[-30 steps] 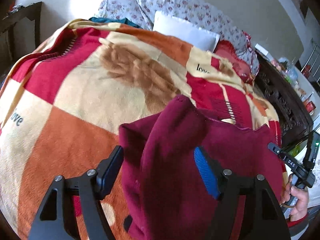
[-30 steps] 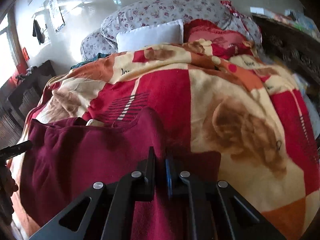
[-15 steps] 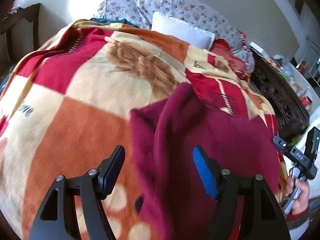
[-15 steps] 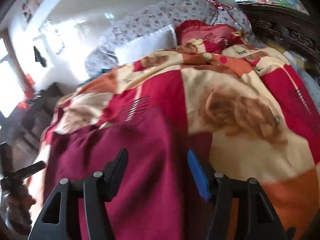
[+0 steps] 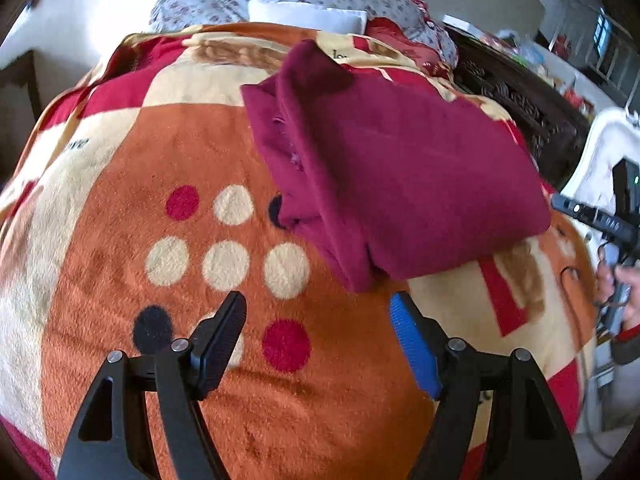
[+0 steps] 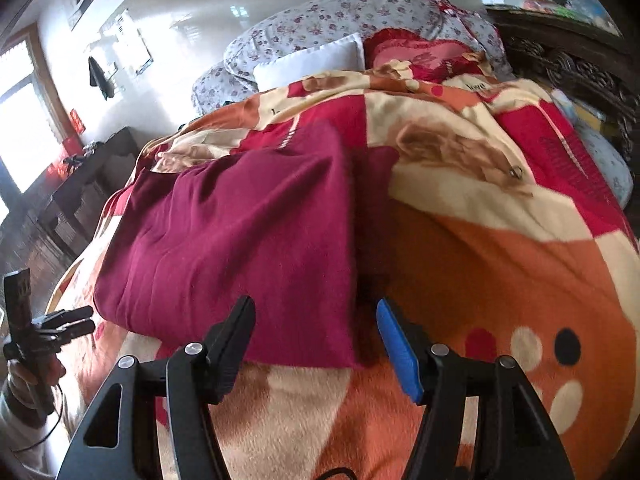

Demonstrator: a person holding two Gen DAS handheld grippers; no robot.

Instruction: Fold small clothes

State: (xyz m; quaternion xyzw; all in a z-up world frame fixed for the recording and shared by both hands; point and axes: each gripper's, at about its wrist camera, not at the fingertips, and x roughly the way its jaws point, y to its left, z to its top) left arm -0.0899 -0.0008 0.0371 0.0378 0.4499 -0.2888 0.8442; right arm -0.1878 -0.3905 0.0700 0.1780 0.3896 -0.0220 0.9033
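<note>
While both grippers hover above the bed, neither one touches the garment. The left gripper (image 5: 316,340) has its jaws spread wide with nothing between them; it sits over the orange, dotted part of the blanket (image 5: 120,200), just short of the near edge of the maroon garment (image 5: 392,160). The right gripper (image 6: 316,340) is also spread wide and holds nothing; its jaws frame the near right corner of the maroon garment (image 6: 248,240) without contact. The garment lies folded into a compact rectangular stack on the blanket (image 6: 500,260), with layered edges visible on its left side in the left wrist view. A white pillow (image 6: 312,64) and a flowered quilt (image 6: 340,20) lie at the head of the bed, well apart from the garment.
</note>
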